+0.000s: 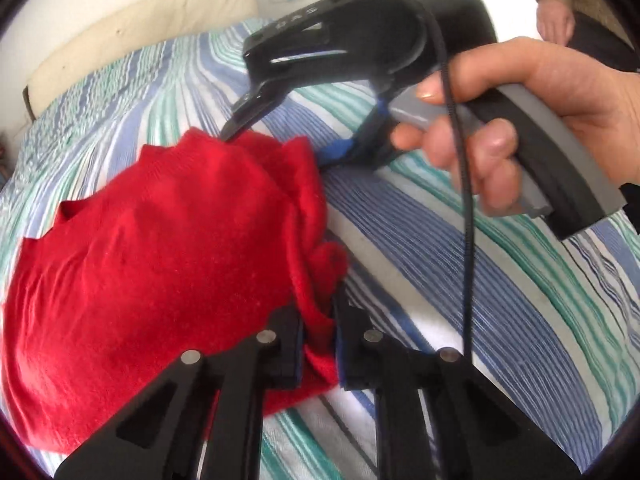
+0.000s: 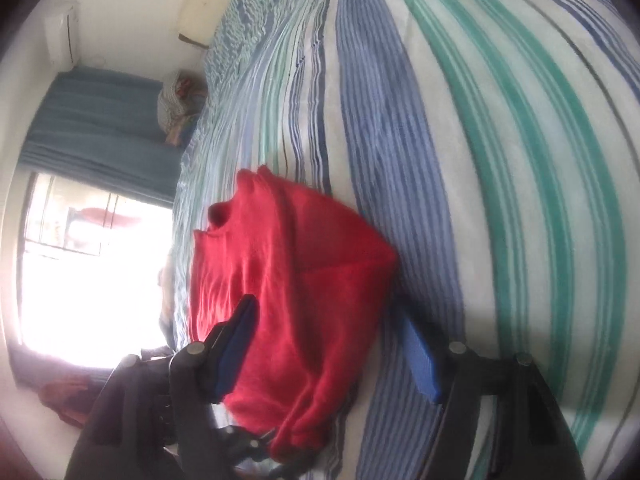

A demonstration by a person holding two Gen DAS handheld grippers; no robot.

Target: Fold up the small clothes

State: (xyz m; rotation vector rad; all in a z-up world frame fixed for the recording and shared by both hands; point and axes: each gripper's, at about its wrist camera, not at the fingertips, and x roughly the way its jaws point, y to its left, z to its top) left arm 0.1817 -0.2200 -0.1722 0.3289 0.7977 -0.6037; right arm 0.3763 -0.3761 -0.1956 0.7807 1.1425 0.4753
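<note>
A red garment (image 1: 152,264) is spread on the striped bedsheet (image 1: 460,248). Its bunched near edge is clamped between the pads of the left gripper (image 1: 318,344), whose jaws are nearly closed on the cloth. The right gripper (image 2: 332,356) is held with jaws apart above the garment's lower part, no pad seen pressing it

Open striped bedsheet (image 1: 460,240) to the right of the red garment (image 1: 140,280), free for passing. Above the garment's far edge, blocked by the right gripper (image 1: 280,136) and hand (image 1: 520,128).
</note>
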